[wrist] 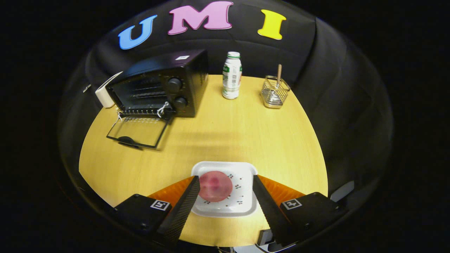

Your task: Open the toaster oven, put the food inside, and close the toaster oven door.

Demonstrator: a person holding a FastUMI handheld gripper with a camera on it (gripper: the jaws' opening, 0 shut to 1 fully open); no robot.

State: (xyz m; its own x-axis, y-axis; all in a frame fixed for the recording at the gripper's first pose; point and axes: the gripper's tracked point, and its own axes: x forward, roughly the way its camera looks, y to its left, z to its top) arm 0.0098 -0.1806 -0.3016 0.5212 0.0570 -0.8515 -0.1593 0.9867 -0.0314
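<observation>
The surface (225, 133) looks like pale wood laminate, smooth with a soft sheen. At far left the toaster oven (165, 84) has a black, faintly glossy metal-looking casing, a clear glass door (137, 131) folded down, and wire racks inside. The bottle (232, 75) appears smooth white plastic. The basket (275, 93) at far right is shiny metal wire holding a wooden stick (278, 74). The near plate (242, 189) looks glossy white; the pink food (215, 186) on it looks smooth and matt.
</observation>
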